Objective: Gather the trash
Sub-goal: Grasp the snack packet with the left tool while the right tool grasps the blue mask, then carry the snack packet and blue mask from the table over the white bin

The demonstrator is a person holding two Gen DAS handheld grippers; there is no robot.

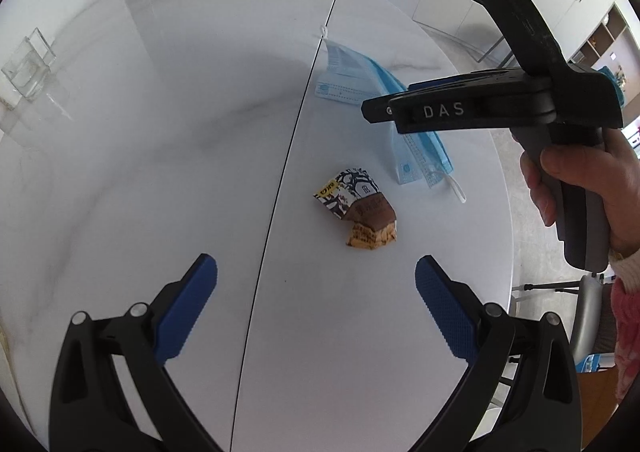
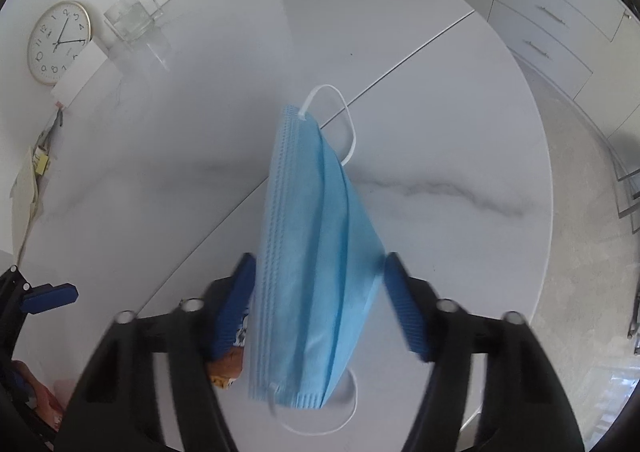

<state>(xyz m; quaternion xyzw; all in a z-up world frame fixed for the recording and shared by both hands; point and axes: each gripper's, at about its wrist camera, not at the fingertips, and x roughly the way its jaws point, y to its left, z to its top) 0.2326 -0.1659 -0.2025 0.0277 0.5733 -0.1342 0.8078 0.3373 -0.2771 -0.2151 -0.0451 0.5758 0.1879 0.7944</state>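
Note:
A blue face mask (image 1: pixel 360 76) lies on the white marble table (image 1: pixel 160 132), with a crumpled snack wrapper (image 1: pixel 358 210) nearer me. My left gripper (image 1: pixel 316 288) is open and empty, just short of the wrapper. My right gripper (image 1: pixel 370 110) hovers over the mask. In the right wrist view the mask (image 2: pixel 316 252) lies between the pads of the right gripper (image 2: pixel 318 292), whose jaws stand apart on either side of it. The wrapper (image 2: pixel 228 372) peeks out under the left finger (image 2: pixel 236 304).
A clear glass holder (image 1: pixel 28 68) stands at the table's far left, also in the right wrist view (image 2: pixel 134 16). A wall clock (image 2: pixel 58 42) and papers (image 2: pixel 28 180) are at the left. White drawers (image 2: pixel 560 24) stand beyond the table edge.

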